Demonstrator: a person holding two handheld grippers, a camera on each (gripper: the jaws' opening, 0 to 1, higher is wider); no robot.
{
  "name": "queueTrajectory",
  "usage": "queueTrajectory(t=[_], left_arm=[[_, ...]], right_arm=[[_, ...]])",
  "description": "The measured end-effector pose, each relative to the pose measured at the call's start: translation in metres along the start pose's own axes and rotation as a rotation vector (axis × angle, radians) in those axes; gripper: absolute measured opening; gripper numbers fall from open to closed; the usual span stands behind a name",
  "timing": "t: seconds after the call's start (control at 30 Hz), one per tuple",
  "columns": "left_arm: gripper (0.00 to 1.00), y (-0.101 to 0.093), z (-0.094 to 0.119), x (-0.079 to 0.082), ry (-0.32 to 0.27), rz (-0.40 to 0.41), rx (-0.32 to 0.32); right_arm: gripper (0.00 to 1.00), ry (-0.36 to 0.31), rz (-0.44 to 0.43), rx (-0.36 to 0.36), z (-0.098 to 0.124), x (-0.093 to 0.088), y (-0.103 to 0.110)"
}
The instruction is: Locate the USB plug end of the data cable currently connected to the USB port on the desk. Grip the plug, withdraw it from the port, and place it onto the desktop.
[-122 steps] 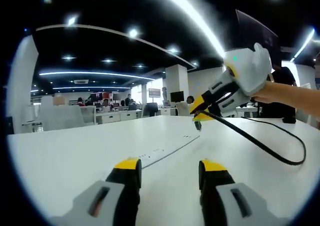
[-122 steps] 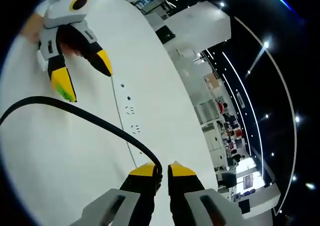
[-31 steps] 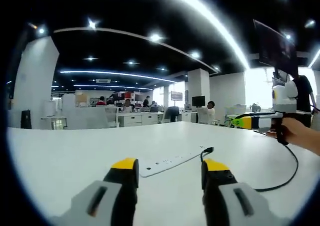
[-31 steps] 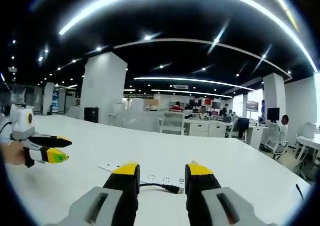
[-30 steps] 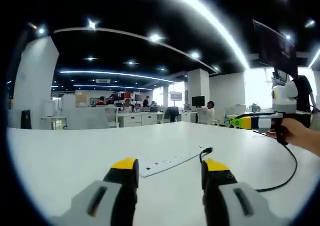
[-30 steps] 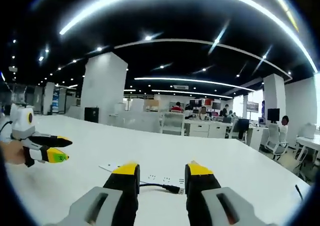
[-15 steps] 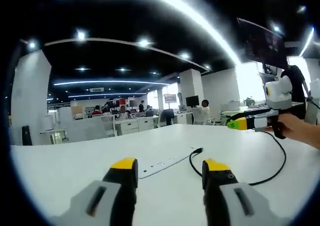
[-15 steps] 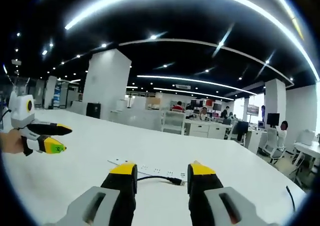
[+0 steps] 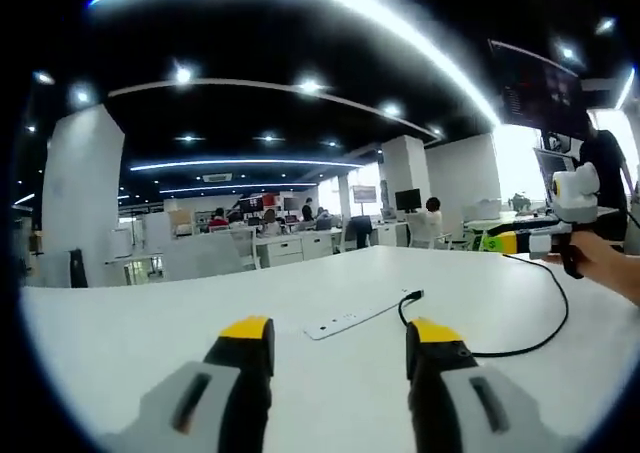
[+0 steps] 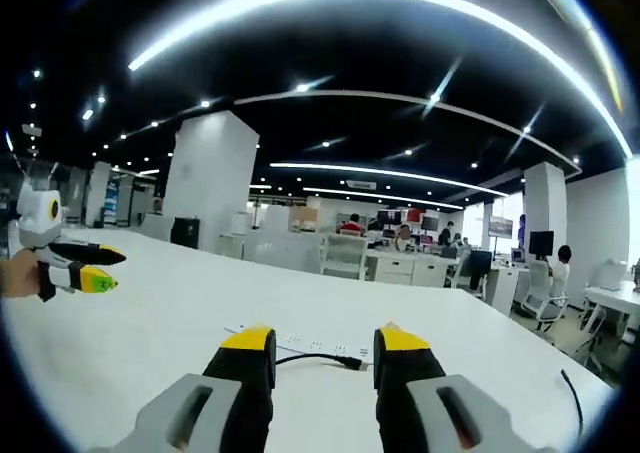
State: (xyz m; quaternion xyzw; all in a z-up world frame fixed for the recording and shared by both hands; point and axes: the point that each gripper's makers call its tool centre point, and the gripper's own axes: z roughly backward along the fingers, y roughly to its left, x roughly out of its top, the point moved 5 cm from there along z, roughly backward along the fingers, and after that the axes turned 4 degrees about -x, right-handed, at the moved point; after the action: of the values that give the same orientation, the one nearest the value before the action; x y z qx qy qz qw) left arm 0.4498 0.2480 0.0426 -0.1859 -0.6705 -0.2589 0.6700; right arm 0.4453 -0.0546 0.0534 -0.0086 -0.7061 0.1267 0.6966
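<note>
The black USB plug (image 9: 413, 296) lies on the white desk just right of the white socket strip (image 9: 345, 320), apart from it. Its black cable (image 9: 500, 351) loops away to the right. My left gripper (image 9: 338, 333) is open over the desk, short of the strip, with nothing between its jaws. A hand (image 9: 605, 268) holds my right gripper (image 9: 520, 241) off at the right edge. In the right gripper view, the plug (image 10: 352, 363) and strip (image 10: 305, 344) lie between the jaws of my open, empty right gripper (image 10: 324, 341). My left gripper (image 10: 85, 253) hovers far left.
The white desk (image 9: 150, 333) stretches wide around the strip. A loose black cable end (image 10: 568, 388) lies toward its right edge. Beyond the desk are office desks, chairs, white pillars and seated people, all far off.
Four seconds ago my right gripper was shut on the cable at the strip; now it is open and back, and the plug lies on the desk. Over the last second both cameras shifted slightly.
</note>
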Motion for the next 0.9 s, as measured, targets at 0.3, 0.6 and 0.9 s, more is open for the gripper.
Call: queueTrajectory(t=[0.3,0.6,0.9], left_arm=[[0.57,-0.001,0.032,0.022,-0.045,-0.035,0.014],[0.56,-0.008,0.072,0.039,-0.092,-0.072,0.015],[0.57,-0.002,0.113,0.05,-0.129,-0.11,0.109]], right_arm=[[0.4,-0.025,-0.045,0.02,0.019,0.011,0.007],[0.4,-0.11,0.008,-0.015,0.046,0.027,0.002],[0.41,-0.172,0.026,-0.033,0.071,0.041,-0.002]])
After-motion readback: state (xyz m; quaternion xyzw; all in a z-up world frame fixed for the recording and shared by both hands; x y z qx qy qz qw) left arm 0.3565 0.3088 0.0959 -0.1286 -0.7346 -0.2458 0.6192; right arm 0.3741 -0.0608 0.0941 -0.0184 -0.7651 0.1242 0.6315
